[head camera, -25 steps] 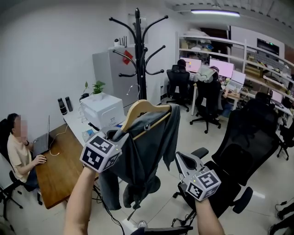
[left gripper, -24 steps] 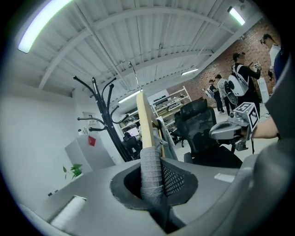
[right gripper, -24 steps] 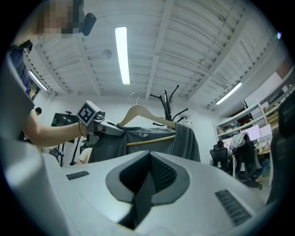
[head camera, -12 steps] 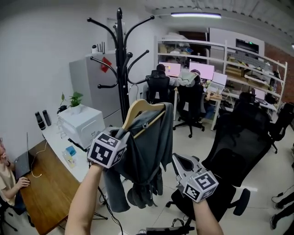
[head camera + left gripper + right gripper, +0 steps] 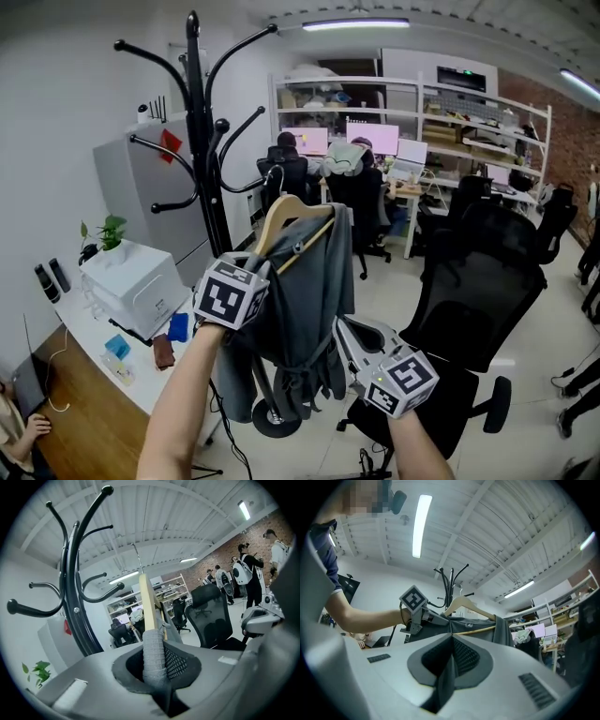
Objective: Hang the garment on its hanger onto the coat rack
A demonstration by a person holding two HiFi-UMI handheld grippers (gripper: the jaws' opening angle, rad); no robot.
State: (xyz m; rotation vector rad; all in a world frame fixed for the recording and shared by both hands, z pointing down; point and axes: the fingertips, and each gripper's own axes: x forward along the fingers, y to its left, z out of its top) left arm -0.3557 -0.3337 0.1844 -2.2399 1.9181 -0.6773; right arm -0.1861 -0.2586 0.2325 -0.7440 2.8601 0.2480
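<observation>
A black coat rack (image 5: 200, 141) with curved hooks stands at the left of the head view, and it rises close by in the left gripper view (image 5: 75, 597). A wooden hanger (image 5: 286, 217) carries a grey garment (image 5: 305, 300) in the air just right of the rack's pole. My left gripper (image 5: 261, 270) is shut on the hanger's garment-wrapped left end (image 5: 153, 656). My right gripper (image 5: 345, 330) hovers below and right of the garment, shut with nothing between its jaws (image 5: 449, 639). It looks up at the hanger (image 5: 466, 604).
A large black office chair (image 5: 473, 300) stands right of my right gripper. A white desk with a printer (image 5: 131, 281) and a grey cabinet (image 5: 127, 183) sit left of the rack. People work at monitors (image 5: 328, 164) behind. The rack's round base (image 5: 272, 417) lies under the garment.
The rack has come closer and slid left in the head view. The hanger and garment, still in my left gripper, now hang right beside its pole. My right gripper stays low, shut.
</observation>
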